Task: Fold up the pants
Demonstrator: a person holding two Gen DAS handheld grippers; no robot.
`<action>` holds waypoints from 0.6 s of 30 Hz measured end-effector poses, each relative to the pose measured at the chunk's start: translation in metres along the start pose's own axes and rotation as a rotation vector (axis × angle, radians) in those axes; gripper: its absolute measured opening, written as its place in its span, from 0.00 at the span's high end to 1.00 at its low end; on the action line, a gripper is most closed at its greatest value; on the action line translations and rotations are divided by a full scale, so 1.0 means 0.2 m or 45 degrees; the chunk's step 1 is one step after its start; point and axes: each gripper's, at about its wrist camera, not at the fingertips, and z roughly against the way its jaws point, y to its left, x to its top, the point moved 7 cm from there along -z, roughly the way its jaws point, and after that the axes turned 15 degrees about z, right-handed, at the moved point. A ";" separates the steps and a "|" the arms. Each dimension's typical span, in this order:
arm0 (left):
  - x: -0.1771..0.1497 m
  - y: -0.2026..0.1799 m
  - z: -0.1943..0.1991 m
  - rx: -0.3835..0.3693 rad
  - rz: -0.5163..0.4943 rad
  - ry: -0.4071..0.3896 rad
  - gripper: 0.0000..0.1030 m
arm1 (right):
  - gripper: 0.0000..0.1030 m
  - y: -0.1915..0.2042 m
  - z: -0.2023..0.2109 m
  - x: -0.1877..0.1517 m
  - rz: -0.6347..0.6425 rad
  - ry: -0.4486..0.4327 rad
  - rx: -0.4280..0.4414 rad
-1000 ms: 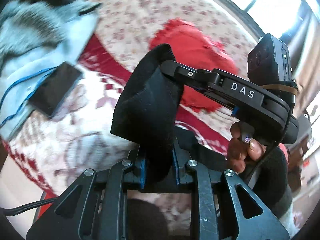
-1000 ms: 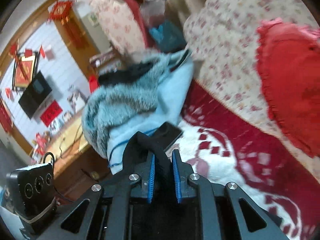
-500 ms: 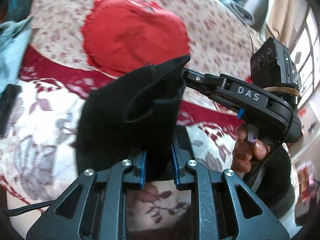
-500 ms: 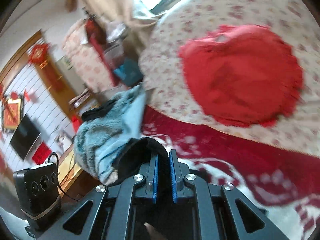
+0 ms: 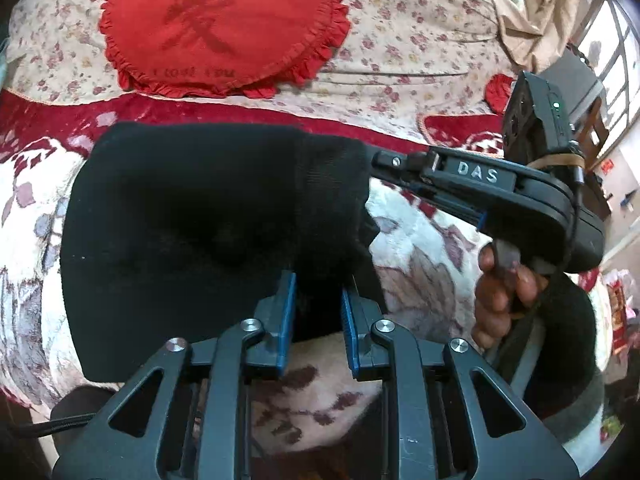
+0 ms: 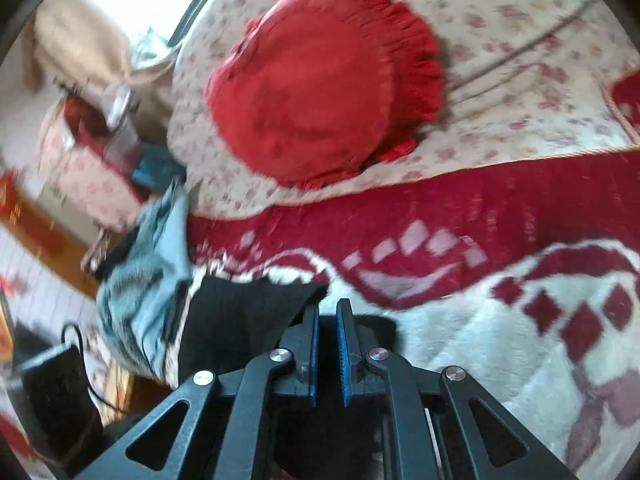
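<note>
The black pants (image 5: 208,216) are stretched flat and held up above a red and white blanket (image 5: 420,248). My left gripper (image 5: 318,280) is shut on the lower edge of the pants near their right side. My right gripper (image 5: 380,158) comes in from the right in the left wrist view and pinches the pants' top right corner. In the right wrist view the right gripper (image 6: 327,308) is shut on the black fabric (image 6: 240,320), which hangs to its left.
A round red frilled cushion (image 5: 220,24) leans on the floral sofa back (image 5: 420,40). A grey-blue fluffy garment (image 6: 148,276) lies at the sofa's left end. A window is at the far right (image 5: 608,52).
The bunched pants have been pulled out flat between the two grippers. Both views have swung right, so the cushion is now centred and the blue garment has left the left wrist view.
</note>
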 end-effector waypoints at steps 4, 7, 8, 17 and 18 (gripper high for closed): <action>-0.02 -0.05 0.05 -0.067 -0.015 0.026 0.81 | 0.91 0.00 0.07 0.02 -0.004 -0.021 -0.037; -0.04 -0.08 0.09 -0.103 -0.029 0.048 0.81 | 0.89 0.02 0.12 0.01 0.006 -0.022 -0.057; -0.04 -0.09 0.10 -0.105 -0.042 0.045 0.81 | 0.87 0.02 0.13 0.00 0.004 -0.023 -0.062; 0.07 0.14 0.22 0.036 -0.020 -0.072 0.73 | 0.60 0.14 0.16 -0.08 -0.003 -0.014 -0.013; 0.09 0.18 0.21 0.049 0.009 -0.075 0.71 | 0.60 0.15 0.15 -0.09 0.010 -0.001 -0.014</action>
